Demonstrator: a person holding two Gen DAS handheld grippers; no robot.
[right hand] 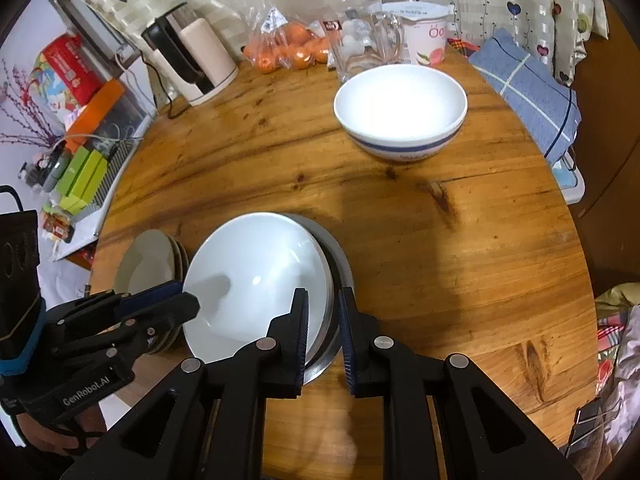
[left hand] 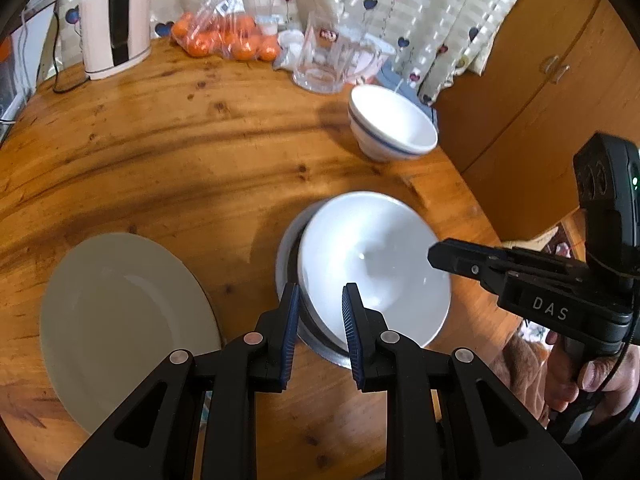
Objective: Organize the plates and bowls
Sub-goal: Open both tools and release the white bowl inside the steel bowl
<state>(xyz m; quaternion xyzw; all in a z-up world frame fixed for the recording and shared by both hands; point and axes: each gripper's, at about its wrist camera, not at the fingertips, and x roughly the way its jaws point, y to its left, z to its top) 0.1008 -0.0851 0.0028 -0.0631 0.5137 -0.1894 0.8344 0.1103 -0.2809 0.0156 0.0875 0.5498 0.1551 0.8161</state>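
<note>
We hold both grippers over the near part of the round wooden table (right hand: pixel 440 248). A plain white bowl (left hand: pixel 372 264) sits tilted inside a metal bowl (left hand: pixel 324 346), leaning toward the left so that the metal rim shows on one side only.

Our left gripper (left hand: pixel 320 300) has its blue-padded fingers (left hand: pixel 291 320) parted by a narrow gap, and they straddle the near-left rim of the two nested bowls; we cannot tell whether the pads press on the rim. Our right gripper (right hand: pixel 323 308) stands the same way at the near-right rim, its fingers (right hand: pixel 303 328) slightly apart, one inside the white bowl and one outside the metal one; whether they grip we cannot tell. In the left wrist view the right gripper's tip reaches to the white bowl's right edge, with a hand (left hand: pixel 592 376) on its handle.

A cream plate (left hand: pixel 124 328) lies at the table's near-left edge, just beside the nested bowls; in the right wrist view it looks like the top of a small stack.

A white bowl with a blue band (right hand: pixel 400 112) stands well apart toward the far-right edge. Along the far edge stand a kettle (right hand: pixel 192 56), a bag of oranges (right hand: pixel 292 50), a glass jug (right hand: pixel 368 46) and a printed tub (right hand: pixel 426 34). A blue checked cloth (right hand: pixel 528 88) lies at the far-right edge.
</note>
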